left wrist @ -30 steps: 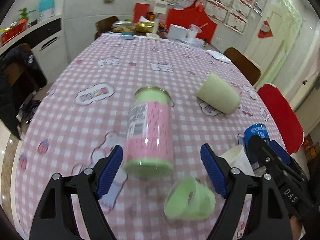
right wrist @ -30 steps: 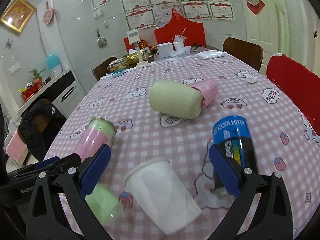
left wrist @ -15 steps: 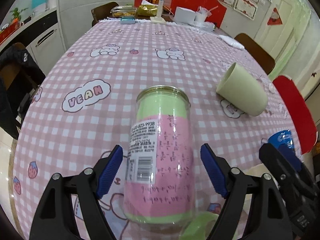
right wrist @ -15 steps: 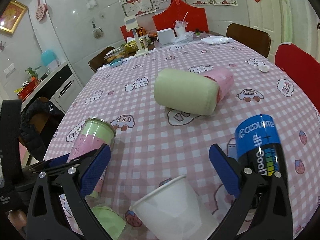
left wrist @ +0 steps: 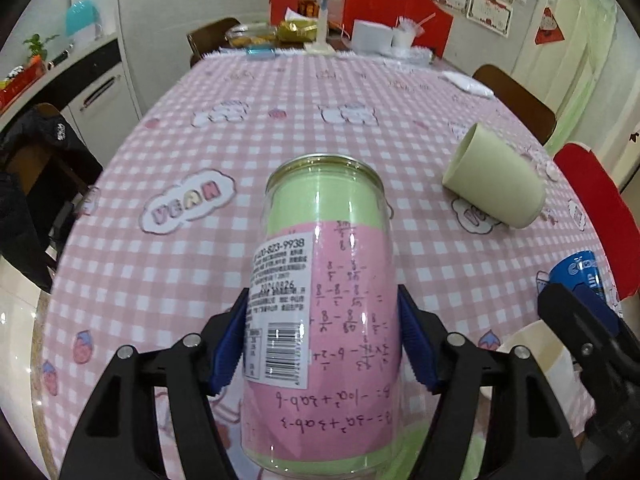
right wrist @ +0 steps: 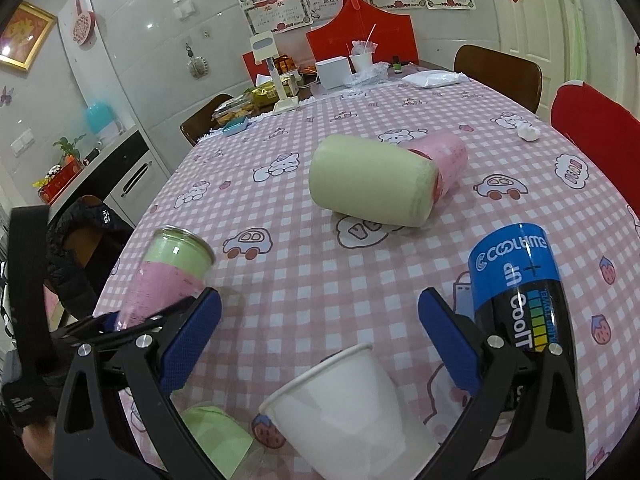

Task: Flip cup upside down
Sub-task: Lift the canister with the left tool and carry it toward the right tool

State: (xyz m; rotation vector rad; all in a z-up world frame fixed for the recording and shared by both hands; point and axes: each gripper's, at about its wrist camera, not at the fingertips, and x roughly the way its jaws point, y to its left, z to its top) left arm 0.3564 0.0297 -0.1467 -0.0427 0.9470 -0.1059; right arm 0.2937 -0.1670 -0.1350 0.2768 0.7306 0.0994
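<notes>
The left gripper is clamped on the clear cup, with a blue pad pressed on each side. The cup has a pink and green paper inside and a white sticker with a bar code. Its metal rim points away toward the far end of the table, and the cup is tipped over a bit. I cannot tell if it touches the table.

The right gripper has its fingers wide apart and holds nothing. A white paper cup lies on its side just under it, between the fingers. A blue and black can stands just right of the white cup. A small green cup lies just left of the white cup. Farther back from the white cup, a big pale green cup lies on its side, touching a pink cup
</notes>
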